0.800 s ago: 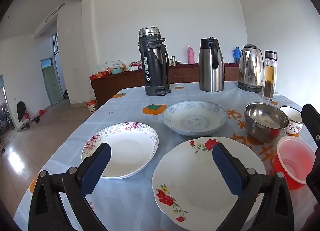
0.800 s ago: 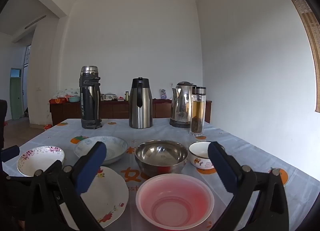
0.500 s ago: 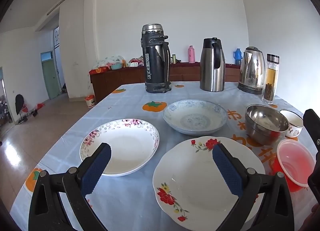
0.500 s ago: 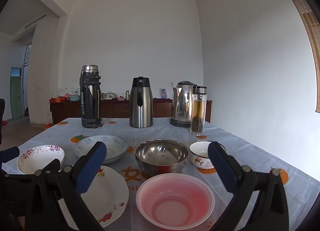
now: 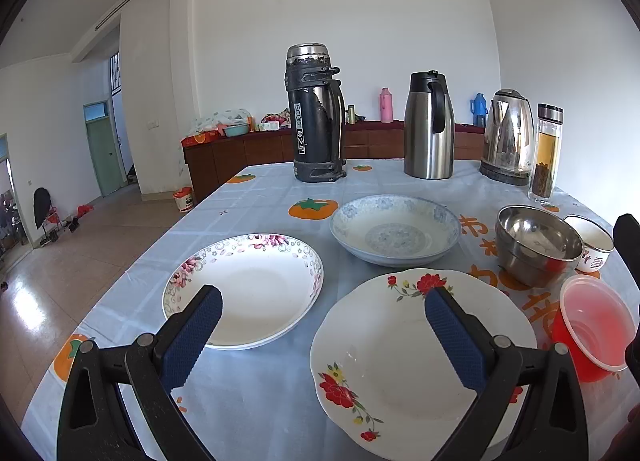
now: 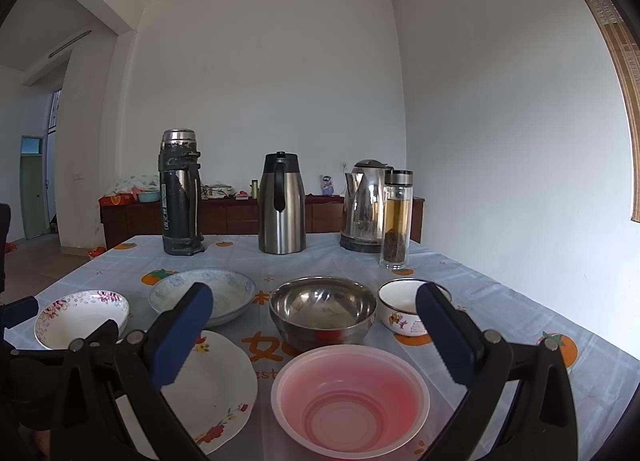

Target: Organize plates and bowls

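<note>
My left gripper (image 5: pixel 320 331) is open and empty, above the gap between a pink-flowered deep plate (image 5: pixel 244 289) and a red-flowered plate (image 5: pixel 404 361). A blue-patterned plate (image 5: pixel 394 229) sits behind them. My right gripper (image 6: pixel 312 331) is open and empty, just over the near side of a pink plastic bowl (image 6: pixel 350 397). Behind that bowl stand a steel bowl (image 6: pixel 323 309) and a small enamel bowl (image 6: pixel 408 309). The same bowls show in the left wrist view: the pink bowl (image 5: pixel 592 325), the steel bowl (image 5: pixel 536 243) and the enamel bowl (image 5: pixel 590 237).
At the table's far side stand a black thermos (image 5: pixel 316 117), a steel carafe (image 5: pixel 428 127), an electric kettle (image 5: pixel 508 137) and a glass tea bottle (image 5: pixel 546 153). The tablecloth (image 5: pixel 260 197) drops off at the left edge to the floor. A sideboard (image 5: pixel 248 149) stands behind.
The left wrist view has tilted slightly, so the table sits a little lower and more level. Both grippers stay open. No dish has moved.
</note>
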`<state>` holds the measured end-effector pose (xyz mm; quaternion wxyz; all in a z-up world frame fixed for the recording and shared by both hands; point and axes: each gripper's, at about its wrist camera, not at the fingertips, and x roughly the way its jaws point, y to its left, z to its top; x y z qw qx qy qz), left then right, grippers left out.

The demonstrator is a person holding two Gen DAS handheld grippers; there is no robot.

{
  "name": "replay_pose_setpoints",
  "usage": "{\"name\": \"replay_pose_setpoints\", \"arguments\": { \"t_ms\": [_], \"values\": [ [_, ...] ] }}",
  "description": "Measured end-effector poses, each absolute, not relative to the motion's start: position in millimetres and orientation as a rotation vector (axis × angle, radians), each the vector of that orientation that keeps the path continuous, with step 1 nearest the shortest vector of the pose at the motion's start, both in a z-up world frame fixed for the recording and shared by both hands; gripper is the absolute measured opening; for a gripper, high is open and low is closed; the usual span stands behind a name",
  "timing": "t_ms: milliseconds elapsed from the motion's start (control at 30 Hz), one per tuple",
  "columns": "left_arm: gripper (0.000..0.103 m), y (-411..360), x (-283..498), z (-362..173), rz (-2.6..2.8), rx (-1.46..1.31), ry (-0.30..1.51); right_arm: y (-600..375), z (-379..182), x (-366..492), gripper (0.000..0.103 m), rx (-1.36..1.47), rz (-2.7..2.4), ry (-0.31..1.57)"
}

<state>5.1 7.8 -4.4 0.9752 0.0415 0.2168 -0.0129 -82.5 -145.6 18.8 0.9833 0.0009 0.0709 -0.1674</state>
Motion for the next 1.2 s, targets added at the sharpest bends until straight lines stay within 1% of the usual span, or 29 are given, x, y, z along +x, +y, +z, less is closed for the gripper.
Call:
{"name": "replay_pose_setpoints", "arguments": {
  "t_ms": [1200],
  "values": [
    [0.103, 6.8, 4.9, -3.6, -0.028, 0.081, 0.44, -147.9, 16.7, -84.5, 0.103, 0.011, -0.33, 0.146]
  ]
}}
